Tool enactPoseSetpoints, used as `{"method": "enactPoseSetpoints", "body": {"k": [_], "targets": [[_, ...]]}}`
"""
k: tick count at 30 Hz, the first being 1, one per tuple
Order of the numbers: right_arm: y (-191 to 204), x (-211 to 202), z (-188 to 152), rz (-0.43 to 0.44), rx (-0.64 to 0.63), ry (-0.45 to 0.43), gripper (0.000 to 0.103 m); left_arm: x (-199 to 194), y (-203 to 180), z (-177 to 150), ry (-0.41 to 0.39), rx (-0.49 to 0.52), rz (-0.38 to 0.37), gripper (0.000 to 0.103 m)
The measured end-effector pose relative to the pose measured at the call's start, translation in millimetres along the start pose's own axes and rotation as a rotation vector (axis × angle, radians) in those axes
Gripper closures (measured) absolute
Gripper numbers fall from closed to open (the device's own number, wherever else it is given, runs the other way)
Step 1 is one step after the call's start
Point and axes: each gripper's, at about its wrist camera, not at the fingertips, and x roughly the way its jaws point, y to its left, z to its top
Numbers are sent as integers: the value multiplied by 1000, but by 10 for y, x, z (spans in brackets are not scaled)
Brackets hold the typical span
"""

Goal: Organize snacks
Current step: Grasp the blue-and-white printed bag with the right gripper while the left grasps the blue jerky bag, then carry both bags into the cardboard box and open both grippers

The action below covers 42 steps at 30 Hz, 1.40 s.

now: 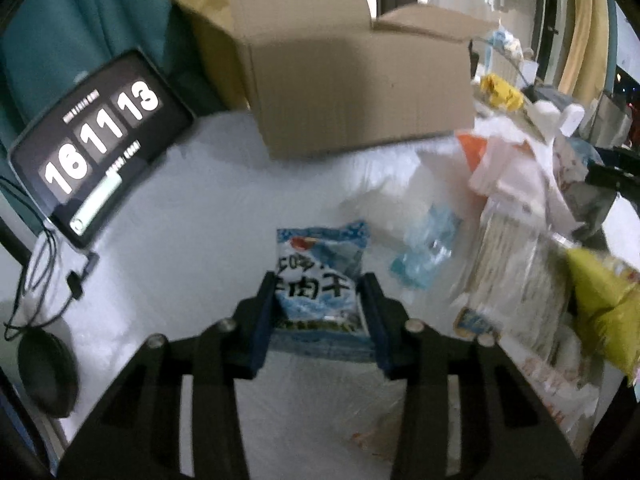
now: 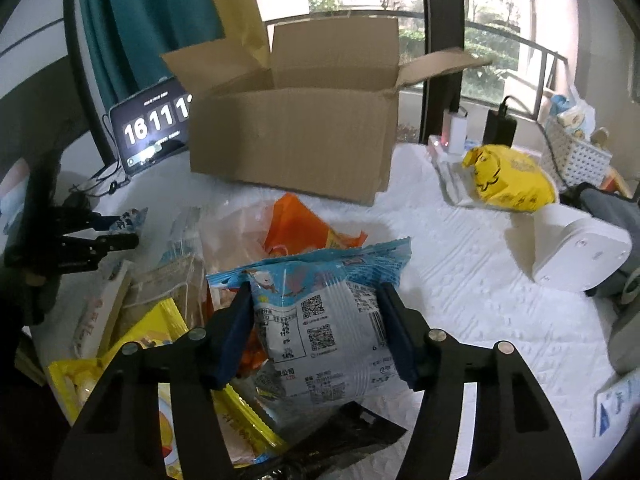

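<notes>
The left hand-held gripper (image 1: 320, 292) is seen clamped on a small blue-and-white snack packet (image 1: 320, 276), both pads pressed against its sides. The packet is held above the white quilted desk (image 1: 192, 232), in front of the open cardboard box (image 1: 352, 80).

The right hand-held gripper (image 2: 316, 320) is set around a larger pale-blue snack bag (image 2: 320, 320) (printed back with square codes facing up); its pads lie against the bag's two sides, so it is taken as gripped. The bag sits on top of a loose pile of snacks: an orange wrapper (image 2: 296, 220) behind it, yellow packets (image 2: 160, 328) to its left.

A tablet showing a clock (image 1: 96, 140) is propped left of the box. A yellow bag (image 2: 508, 176) lies well apart, to the right of the box.
</notes>
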Motion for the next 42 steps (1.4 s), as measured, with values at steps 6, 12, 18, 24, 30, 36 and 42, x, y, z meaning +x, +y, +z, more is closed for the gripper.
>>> {"method": "enactPoseSetpoints", "body": {"k": [6, 12, 18, 24, 30, 36, 42], "targets": [[-41, -208, 188, -26, 5, -60, 39, -221, -50, 194, -80, -14, -4, 60], [4, -298, 456, -34, -21, -108, 39, -386, -129, 458, -157, -10, -24, 60], [51, -333, 762, -36, -41, -159, 39, -443, -162, 738, -211, -10, -48, 60], [115, -297, 1045, -44, -70, -194, 39, -504, -108, 1078, -282, -1, -47, 60], [121, -213, 1335, -42, -48, -232, 39, -482, -18, 1397, -336, -11, -35, 60], [63, -69, 1642, -64, -17, -255, 39, -414, 27, 1714, -385, -25, -41, 60], [-27, 116, 1984, -108, -4, -277, 39, -251, 135, 2053, -408, -64, -47, 60]]}}
